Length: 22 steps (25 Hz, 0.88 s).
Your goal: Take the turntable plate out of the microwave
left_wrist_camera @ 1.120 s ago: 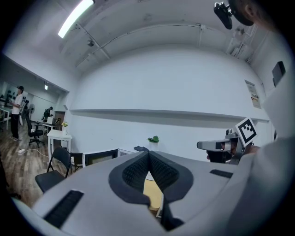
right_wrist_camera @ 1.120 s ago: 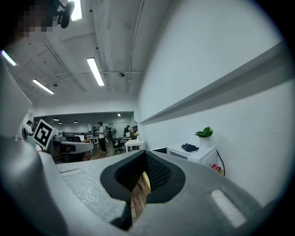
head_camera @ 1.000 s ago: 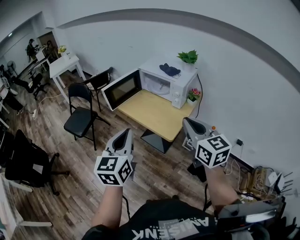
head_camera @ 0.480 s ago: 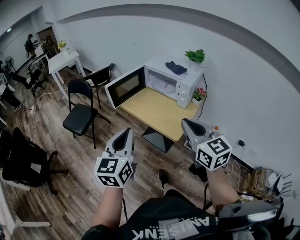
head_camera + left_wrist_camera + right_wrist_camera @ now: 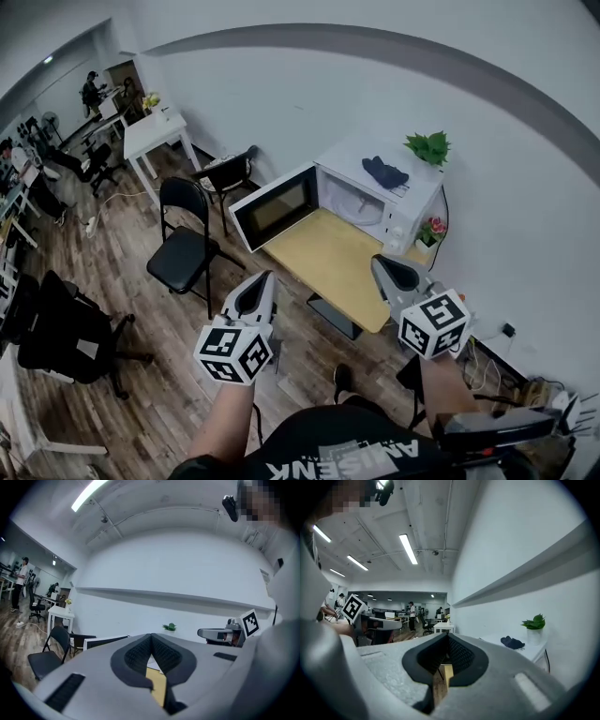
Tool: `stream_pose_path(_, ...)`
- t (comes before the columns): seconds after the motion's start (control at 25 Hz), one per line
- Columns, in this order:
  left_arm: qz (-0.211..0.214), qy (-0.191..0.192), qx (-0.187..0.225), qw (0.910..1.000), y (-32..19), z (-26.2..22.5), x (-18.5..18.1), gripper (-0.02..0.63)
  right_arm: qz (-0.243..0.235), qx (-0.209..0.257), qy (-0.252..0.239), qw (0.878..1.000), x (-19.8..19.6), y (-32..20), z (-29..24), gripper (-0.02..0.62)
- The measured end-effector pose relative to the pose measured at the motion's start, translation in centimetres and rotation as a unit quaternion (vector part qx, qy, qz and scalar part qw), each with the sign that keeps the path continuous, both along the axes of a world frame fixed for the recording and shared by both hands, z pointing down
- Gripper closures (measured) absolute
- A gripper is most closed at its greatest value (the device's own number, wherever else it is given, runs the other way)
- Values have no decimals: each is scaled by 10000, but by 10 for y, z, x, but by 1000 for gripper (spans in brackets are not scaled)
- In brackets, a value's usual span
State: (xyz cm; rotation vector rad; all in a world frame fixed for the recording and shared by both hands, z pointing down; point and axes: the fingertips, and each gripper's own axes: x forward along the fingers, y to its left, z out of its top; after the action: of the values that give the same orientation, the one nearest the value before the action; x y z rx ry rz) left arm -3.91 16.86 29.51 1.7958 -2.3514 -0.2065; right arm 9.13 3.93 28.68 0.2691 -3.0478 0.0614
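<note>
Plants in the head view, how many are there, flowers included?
3: a green plant on top of the microwave, a pink-flowered pot beside it on the wooden table, yellow flowers on the far white table. Others may be hidden.

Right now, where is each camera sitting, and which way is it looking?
Head view: on the person's head, looking steeply down at table, open microwave, left gripper, right gripper, forearms.
Left gripper view: on the left gripper, looking along its shut jaws at the wall; the right gripper shows at right.
Right gripper view: on the right gripper, looking along its shut jaws down the room; the left gripper shows at left.
Shared: all three show the plant.
</note>
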Motion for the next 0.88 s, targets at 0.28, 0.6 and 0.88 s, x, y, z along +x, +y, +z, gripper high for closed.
stream_pose_path(0.28, -60, -113, -296, 9995, -75, -2, -34, 604, -153, -90, -65, 9998, -41, -74, -4, 591)
stream_pose_path(0.6, -81, -133, -476, 9987, -151, 3, -62, 604, -262, -44, 17, 9996, -68, -139, 9, 591)
stream_pose_path(0.88, -64, -372, -598, 9975, -206, 4, -78, 604, -174, -108, -32, 9998, -83, -191, 9, 591)
